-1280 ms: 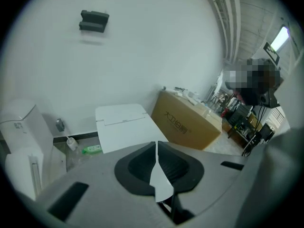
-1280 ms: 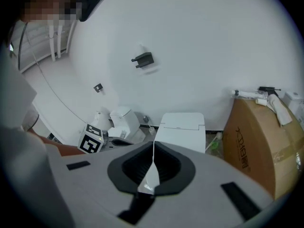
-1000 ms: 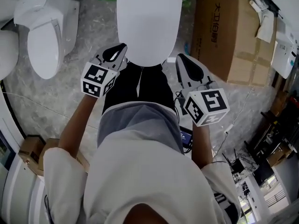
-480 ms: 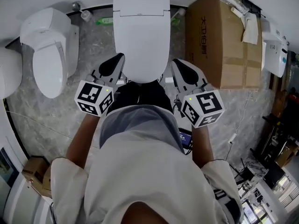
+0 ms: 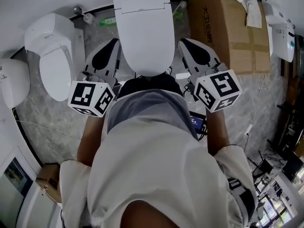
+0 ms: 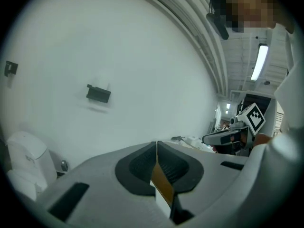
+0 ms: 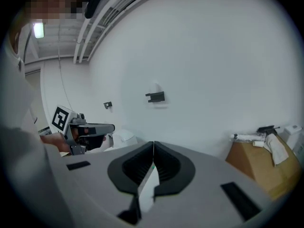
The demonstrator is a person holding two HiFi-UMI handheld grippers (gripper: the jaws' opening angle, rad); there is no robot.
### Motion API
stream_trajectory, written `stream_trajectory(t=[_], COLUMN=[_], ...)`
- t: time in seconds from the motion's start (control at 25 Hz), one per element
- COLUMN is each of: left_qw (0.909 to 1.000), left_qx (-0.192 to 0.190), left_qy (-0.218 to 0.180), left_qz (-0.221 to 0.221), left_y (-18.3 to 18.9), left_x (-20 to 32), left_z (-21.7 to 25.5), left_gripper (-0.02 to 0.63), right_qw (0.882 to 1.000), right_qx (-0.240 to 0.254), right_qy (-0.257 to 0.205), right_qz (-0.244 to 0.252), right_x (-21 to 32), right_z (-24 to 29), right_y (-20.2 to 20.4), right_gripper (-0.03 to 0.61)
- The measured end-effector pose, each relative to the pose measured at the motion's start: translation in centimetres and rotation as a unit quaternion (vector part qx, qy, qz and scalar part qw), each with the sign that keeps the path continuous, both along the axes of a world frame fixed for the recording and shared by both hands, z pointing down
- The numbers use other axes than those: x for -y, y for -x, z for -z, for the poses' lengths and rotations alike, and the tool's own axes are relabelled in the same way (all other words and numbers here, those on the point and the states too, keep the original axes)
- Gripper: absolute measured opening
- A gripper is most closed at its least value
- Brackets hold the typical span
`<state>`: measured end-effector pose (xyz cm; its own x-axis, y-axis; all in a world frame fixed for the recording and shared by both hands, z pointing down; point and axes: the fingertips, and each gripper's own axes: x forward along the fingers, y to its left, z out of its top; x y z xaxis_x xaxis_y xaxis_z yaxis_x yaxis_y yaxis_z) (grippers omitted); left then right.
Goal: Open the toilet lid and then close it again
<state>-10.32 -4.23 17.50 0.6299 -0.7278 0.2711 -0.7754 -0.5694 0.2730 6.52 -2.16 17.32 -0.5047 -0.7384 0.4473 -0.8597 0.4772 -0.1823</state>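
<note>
Head view: white lid (image 5: pixel 142 32) (seemingly down)

On the grey marbled floor (image 5: pixel 45 120), a side toilet (image 5: pixel 54 56) stands at ten o'clock in the head view, lid down. A large cardboard box (image 5: pixel 223 27) sits at one o'clock, a white cloth (image 5: pixel 254 12) draped over it. A green bottle (image 5: pixel 108 21) lies at eleven o'clock. A black bracket (image 6: pixel 98 93) hangs on the wall (image 6: pixel 118 42).

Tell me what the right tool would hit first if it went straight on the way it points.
Probably the white wall: the right tool, shut, aims between the closed toilet lid and the cardboard box. Its own body hides whatever lies lower, so I'm unsure.
</note>
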Motion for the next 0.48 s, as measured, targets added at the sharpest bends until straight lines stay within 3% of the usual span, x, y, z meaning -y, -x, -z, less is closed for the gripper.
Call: stream_trajectory(t=[0.48], left_qw=[0.9993], left_qx=[-0.016], left_qy=[-0.022], left_qz=[0.025], left_y=[-0.1], left_x=[-1.9], left_z=[2.0], left_gripper=[0.015], right_qw=[0.999], right_qx=[-0.015], right_qy=[-0.029], right_qz=[0.014], right_x=[-2.8], right_z=[1.3], right_y=[0.2], right_gripper=[0.009])
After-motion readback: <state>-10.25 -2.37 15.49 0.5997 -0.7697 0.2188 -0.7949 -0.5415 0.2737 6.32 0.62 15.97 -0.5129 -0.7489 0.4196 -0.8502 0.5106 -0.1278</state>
